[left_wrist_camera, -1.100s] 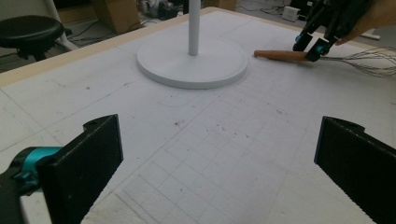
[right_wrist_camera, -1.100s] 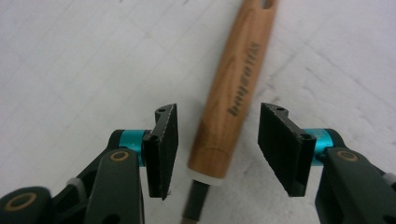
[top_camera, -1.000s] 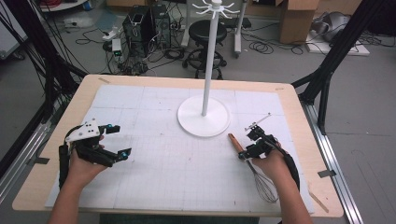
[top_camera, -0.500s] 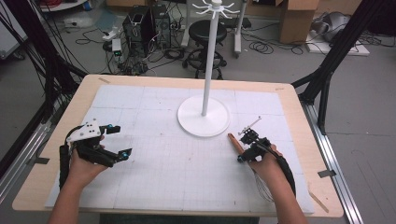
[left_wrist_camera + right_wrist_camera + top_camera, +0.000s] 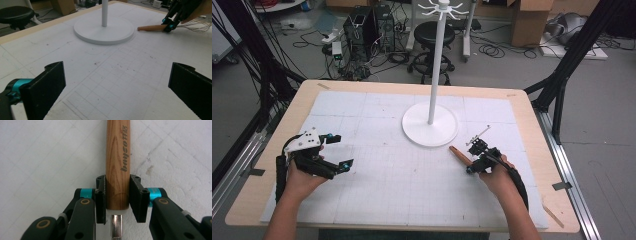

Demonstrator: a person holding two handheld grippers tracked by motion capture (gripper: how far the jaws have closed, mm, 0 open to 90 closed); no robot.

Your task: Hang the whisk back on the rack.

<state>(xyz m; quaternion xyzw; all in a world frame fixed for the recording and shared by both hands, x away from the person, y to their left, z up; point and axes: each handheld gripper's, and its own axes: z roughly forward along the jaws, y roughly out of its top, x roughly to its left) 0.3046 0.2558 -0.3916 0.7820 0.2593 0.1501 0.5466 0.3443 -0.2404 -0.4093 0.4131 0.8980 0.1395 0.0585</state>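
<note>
two black fingers (image 5: 138, 197) of the right gripper (image 5: 478, 159) are closed on the wooden handle of the whisk (image 5: 117, 165), near the end where the metal neck begins. the whisk lies flat on the bench (image 5: 532, 130), just right of the white stand (image 5: 430, 125). its long axis runs from the right hand up-left toward the stand base (the wire end is under the hand). the left gripper (image 5: 328, 155) has its fingers wide open, well apart from the whisk, so the right hand is clearly the nearer one.
</note>
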